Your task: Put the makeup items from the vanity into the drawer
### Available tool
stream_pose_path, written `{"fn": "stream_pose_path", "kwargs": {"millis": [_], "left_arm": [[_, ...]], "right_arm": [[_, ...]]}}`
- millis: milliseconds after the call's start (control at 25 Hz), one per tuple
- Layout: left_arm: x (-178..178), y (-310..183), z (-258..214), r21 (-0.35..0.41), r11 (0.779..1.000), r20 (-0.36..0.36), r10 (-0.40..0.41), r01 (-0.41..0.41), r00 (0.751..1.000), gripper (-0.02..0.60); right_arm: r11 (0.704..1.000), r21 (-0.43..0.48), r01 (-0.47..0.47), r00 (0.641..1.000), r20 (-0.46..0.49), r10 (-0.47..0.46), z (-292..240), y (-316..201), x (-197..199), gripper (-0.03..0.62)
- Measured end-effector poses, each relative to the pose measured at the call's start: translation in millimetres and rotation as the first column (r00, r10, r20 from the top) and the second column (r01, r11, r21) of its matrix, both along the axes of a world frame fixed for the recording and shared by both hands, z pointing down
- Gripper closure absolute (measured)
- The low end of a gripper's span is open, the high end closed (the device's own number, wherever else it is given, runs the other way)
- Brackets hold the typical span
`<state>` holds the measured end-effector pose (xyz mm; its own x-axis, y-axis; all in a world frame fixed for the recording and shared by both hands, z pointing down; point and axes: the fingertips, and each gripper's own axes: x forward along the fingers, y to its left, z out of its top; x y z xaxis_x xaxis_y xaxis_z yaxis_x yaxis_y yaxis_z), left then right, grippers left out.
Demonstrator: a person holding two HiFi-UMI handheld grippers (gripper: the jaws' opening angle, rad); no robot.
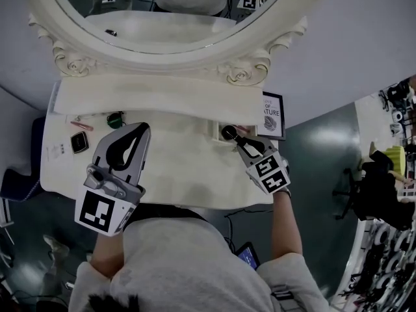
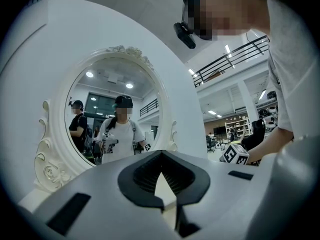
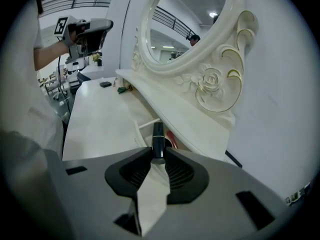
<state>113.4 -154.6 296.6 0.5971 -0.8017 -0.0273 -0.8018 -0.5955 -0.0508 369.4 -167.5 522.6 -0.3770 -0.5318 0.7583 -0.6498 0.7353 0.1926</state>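
While right tongs [image 3: 158, 156] hover above drawer [image 3: 141, 129], black tube [image 3: 158, 138] pinched between.

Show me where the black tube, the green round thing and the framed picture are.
black tube [image 3: 158, 143]: right gripper view, middle of its barrel.
green round thing [image 1: 116, 119]: head view, its centre.
framed picture [image 1: 272, 114]: head view, its printed face.

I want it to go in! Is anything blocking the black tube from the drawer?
Nothing visible does. The right gripper holds the black tube just over the open drawer; a pinkish item lies inside.
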Motion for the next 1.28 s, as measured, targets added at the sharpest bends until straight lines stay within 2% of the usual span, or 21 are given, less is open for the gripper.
{"fn": "stream_pose_path", "kwargs": {"millis": [200, 360, 720, 920, 1080, 1280], "left_arm": [[-6, 3, 13, -0.041, 0.999, 0.047, 0.001, 0.001, 0.999, 0.566], [-5, -3, -3, 0.012, 0.999, -0.008, -0.031, 0.031, 0.999, 0.566], [-8, -5, 2, -0.002, 0.998, 0.009, -0.059, 0.059, 0.998, 0.566], [-11, -6, 3, -0.007, 0.997, 0.022, -0.078, 0.079, 0.997, 0.566], [-14, -6, 5, -0.006, 0.996, 0.029, -0.093, 0.094, 0.995, 0.566], [-18, -7, 6, -0.010, 0.994, 0.031, -0.107, 0.108, 0.994, 0.567]], "right_arm": [[0.997, -0.071, 0.031, 0.998, -0.048, -0.035, 7, -5, 4, 0.500], [0.991, -0.119, 0.056, 0.993, -0.098, -0.068, 8, -10, 6, 0.500], [0.963, -0.240, 0.118, 0.960, -0.221, -0.173, 14, -16, 11, 0.500], [0.950, -0.294, 0.103, 0.957, -0.231, -0.175, 19, -21, 9, 0.500], [0.935, -0.350, 0.065, 0.970, -0.199, -0.142, 23, -22, 7, 0.500], [0.926, -0.377, 0.029, 0.973, -0.200, -0.112, 34, -32, 12, 0.500]]}}
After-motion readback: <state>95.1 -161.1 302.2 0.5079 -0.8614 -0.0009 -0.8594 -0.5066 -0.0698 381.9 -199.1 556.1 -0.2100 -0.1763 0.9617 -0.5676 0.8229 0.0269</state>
